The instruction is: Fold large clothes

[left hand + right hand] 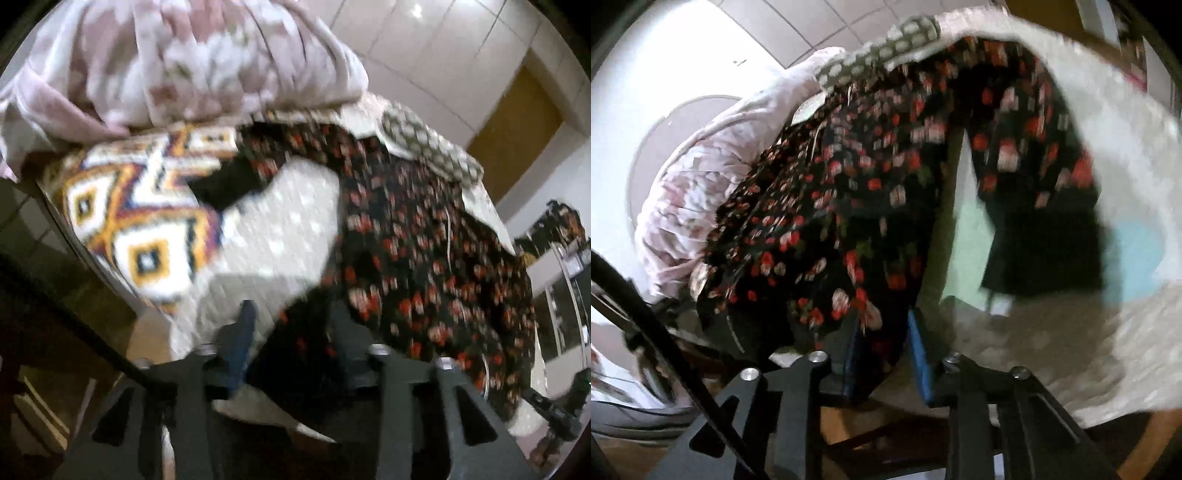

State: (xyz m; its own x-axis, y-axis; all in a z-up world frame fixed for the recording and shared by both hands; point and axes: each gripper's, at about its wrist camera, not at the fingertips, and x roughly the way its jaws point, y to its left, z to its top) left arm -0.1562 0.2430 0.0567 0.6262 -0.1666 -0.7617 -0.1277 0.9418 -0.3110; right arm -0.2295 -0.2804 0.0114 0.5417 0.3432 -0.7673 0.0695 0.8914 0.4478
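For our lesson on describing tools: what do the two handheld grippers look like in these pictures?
Both are alike. The left gripper and right gripper have black angular frames with triangular cut-outs and silver bolt heads at the pivots. The jaws are two flat upright fingers faced with blue pads, brighter in the right view. A black cable crosses the right view's lower left. No sleeves show.

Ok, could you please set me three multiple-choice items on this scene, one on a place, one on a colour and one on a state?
1. The pink bundle lies: A on the floor; B beyond the floral garment; C between the fingers.
2. The floral garment's ground is: A black; B yellow; C white.
3. The right gripper has its jaws: A shut on nothing; B apart around floral fabric; C out of view.
Key: B, it sits past the garment; A, red flowers on black; B, a gap shows beside the fabric.
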